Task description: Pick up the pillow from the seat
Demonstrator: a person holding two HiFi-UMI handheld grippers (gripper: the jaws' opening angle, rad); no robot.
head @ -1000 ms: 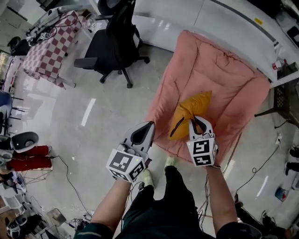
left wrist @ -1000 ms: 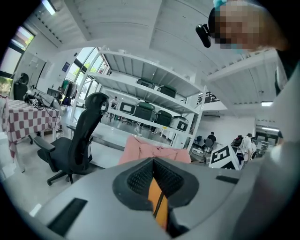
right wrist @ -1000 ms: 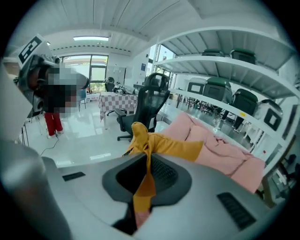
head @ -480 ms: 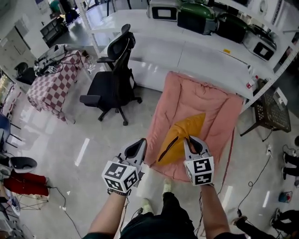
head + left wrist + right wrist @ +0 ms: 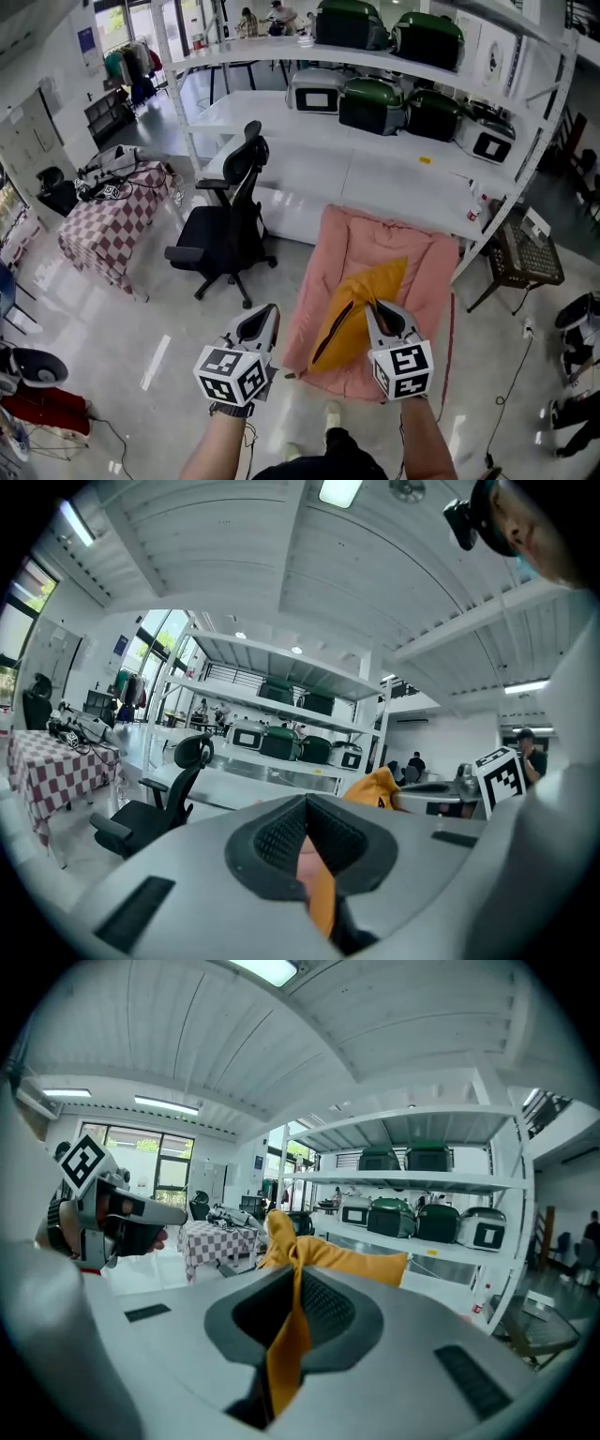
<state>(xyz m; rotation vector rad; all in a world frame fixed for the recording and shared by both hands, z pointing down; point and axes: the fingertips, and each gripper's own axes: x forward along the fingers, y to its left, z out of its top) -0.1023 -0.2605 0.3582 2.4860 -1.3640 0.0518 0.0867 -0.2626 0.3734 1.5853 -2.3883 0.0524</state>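
A yellow pillow (image 5: 349, 311) hangs in the air above the pink padded seat (image 5: 403, 246) on the floor. My right gripper (image 5: 378, 311) is shut on a pinched fold of the pillow's near edge; in the right gripper view the yellow fabric (image 5: 347, 1262) runs down between the jaws of the right gripper (image 5: 298, 1274). My left gripper (image 5: 266, 314) is held at the same height, left of the pillow and apart from it. The left gripper (image 5: 307, 801) has its jaws together, and only the pillow (image 5: 375, 787) behind them shows past the tips.
A black office chair (image 5: 225, 234) stands left of the seat. A checkered table (image 5: 108, 220) is further left. White shelving with green-lidded appliances (image 5: 375, 103) runs behind the seat, and a dark wire stand (image 5: 525, 255) is at its right. Cables lie on the glossy floor.
Both grippers have risen. The pillow has come up off the pink seat with the right gripper and now hangs clear of it. The head view has tilted up toward the shelves.
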